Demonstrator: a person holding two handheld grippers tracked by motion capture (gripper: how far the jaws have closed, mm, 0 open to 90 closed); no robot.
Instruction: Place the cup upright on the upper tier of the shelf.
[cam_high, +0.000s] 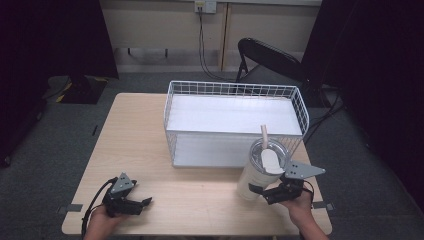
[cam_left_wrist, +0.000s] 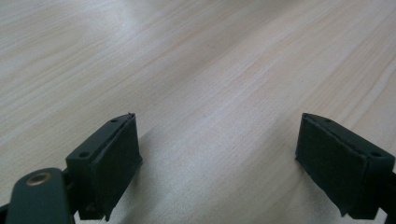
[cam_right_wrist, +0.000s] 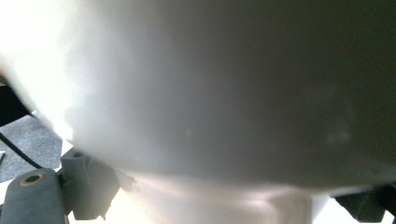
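A: What is on the table (cam_high: 150, 130)?

B: A white wire basket (cam_high: 235, 90) stands toward the far side, with a white floor inside. In front of its near right corner stands a pale tumbler (cam_high: 260, 172), upright, with a clear lid and a straw (cam_high: 264, 136) poking up.

A: Where are the hands?

B: Both come in from the near edge. The right hand (cam_high: 300, 205) holds the right tongs (cam_high: 267, 192) against the tumbler's lower part, from the near right side. The left hand (cam_high: 102, 222) holds the left tongs (cam_high: 137, 205) low over the table near the left front corner, well apart from the tumbler and the basket.

A: Are the right tongs gripping the tumbler?

B: In the right gripper view the tumbler (cam_right_wrist: 210, 93) sits very close, blurred, with one black jaw at each lower corner, either side of its narrower base. The jaws stand around it; whether they press on it I cannot tell.

A: And the left tongs?

B: Wide open and holding nothing. The left gripper view shows the left tongs (cam_left_wrist: 217, 154) with bare wood grain between the two jaws.
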